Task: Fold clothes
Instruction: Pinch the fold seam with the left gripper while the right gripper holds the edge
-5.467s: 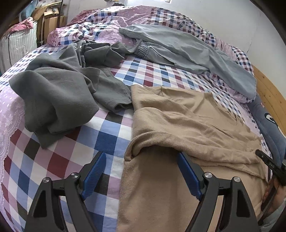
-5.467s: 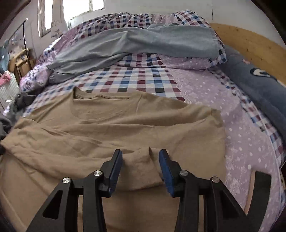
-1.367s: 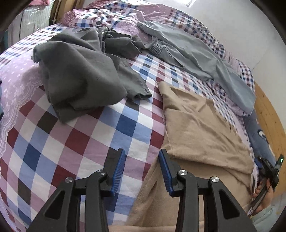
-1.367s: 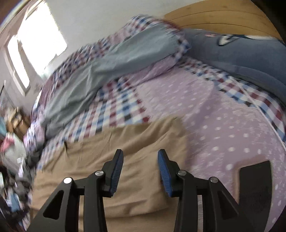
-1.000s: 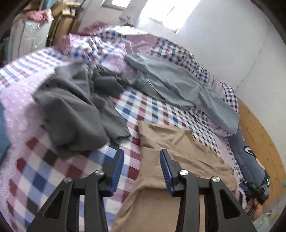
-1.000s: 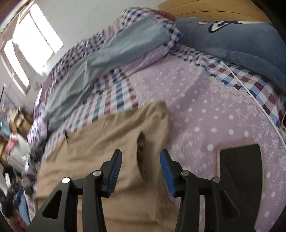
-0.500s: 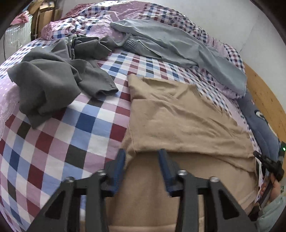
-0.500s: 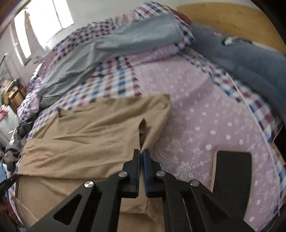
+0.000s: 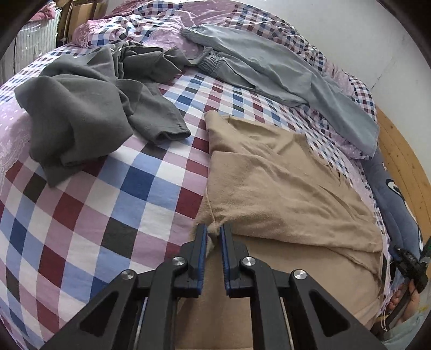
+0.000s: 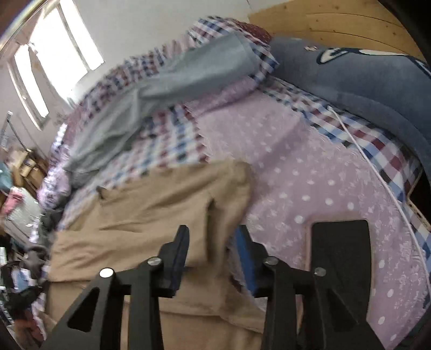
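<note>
Bed (image 9: 113, 193) fills everything ahead of both my jaws, checked sheet on my left side, lilac dotted patch (image 10: 282, 167) ahead-right of my right jaws. It's the work surface, so the garment lies flat on it.

Tan shirt (image 9: 282, 183) is the piece in hand: spread straight ahead of both jaws, already doubled, top layer's edge running across just beyond my left tips. Reads as a partly folded shirt, next fold probably needs both near corners lifted together.

Grey sweatshirt (image 9: 80, 107) is heaped ahead-left of my left jaws, well apart from the tan one. Blue-grey trousers (image 9: 282, 70) lie far ahead, draped over the bedding. Both unfolded, I'd guess queued.

Blue pillow (image 10: 363, 80) far ahead-right of my right jaws, by the wooden headboard (image 10: 336, 24). White cable (image 10: 377, 167) runs down the sheet to the right, clear of the shirt.

My left gripper (image 9: 214, 234): jaws nearly together, pinching a small tuft of the tan fold's near-left corner. That's my hold for the lift.

My right gripper (image 10: 212, 234): jaws wide apart, straddling the shirt's near-right edge, nothing held. View is motion-blurred; can't tell if the pads touch cloth. Placed to take the matching corner, I reckon.
</note>
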`<state>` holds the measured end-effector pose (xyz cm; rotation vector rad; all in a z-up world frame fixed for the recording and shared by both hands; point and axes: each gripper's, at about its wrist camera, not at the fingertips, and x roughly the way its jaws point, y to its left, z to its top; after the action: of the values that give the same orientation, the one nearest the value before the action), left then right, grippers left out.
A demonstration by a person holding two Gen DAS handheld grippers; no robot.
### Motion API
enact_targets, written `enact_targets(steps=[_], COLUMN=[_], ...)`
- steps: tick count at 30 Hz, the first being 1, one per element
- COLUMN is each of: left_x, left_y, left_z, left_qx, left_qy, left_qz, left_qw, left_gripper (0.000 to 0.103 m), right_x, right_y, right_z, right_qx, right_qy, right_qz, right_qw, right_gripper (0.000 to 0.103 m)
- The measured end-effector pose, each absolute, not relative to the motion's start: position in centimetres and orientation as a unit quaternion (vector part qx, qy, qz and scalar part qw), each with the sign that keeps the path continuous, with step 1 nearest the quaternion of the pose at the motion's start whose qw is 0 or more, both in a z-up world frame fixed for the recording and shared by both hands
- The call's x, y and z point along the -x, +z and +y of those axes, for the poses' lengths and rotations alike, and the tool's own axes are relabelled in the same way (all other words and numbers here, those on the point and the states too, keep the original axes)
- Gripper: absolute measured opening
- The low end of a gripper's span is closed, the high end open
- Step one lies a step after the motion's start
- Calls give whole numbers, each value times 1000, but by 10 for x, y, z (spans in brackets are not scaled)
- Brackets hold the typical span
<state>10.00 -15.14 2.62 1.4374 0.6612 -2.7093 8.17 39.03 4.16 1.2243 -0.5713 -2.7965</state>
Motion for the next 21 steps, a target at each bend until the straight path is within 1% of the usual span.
enact_targets(steps=[6, 8, 9, 10, 12, 15, 19, 21], left_x=[-99, -99, -99, -98, -98, -97, -98, -98], left_y=[26, 26, 26, 26, 25, 24, 26, 27], left_z=[-151, -151, -151, -151, -152, -154, -159, -160], left_qx=[-459, -460, -460, -460, -461, -462, -458, -457], left_qy=[-863, -863, -863, -863, -862, -860, -857, -857], left_qz=[211, 211, 210, 209, 211, 217, 235, 239], left_qw=[0, -1, -2, -3, -4, -6, -11, -12], left_gripper=[9, 9, 9, 9, 9, 9, 9, 9], right_x=[-66, -66, -65, -65, -65, -71, -86, -88], right_y=[27, 26, 26, 26, 28, 35, 53, 54], right_z=[368, 361, 357, 353, 346, 341, 349, 353], right_qx=[-426, -426, -425, -426, -426, -419, -405, -410], right_qy=[-891, -895, -897, -899, -901, -905, -910, -907], right_qz=[-152, -128, -114, -101, -77, -64, -84, -92], right_qw=[34, 35, 35, 32, 26, 28, 18, 14], right_gripper=[38, 32, 12, 1, 1, 1, 1, 1])
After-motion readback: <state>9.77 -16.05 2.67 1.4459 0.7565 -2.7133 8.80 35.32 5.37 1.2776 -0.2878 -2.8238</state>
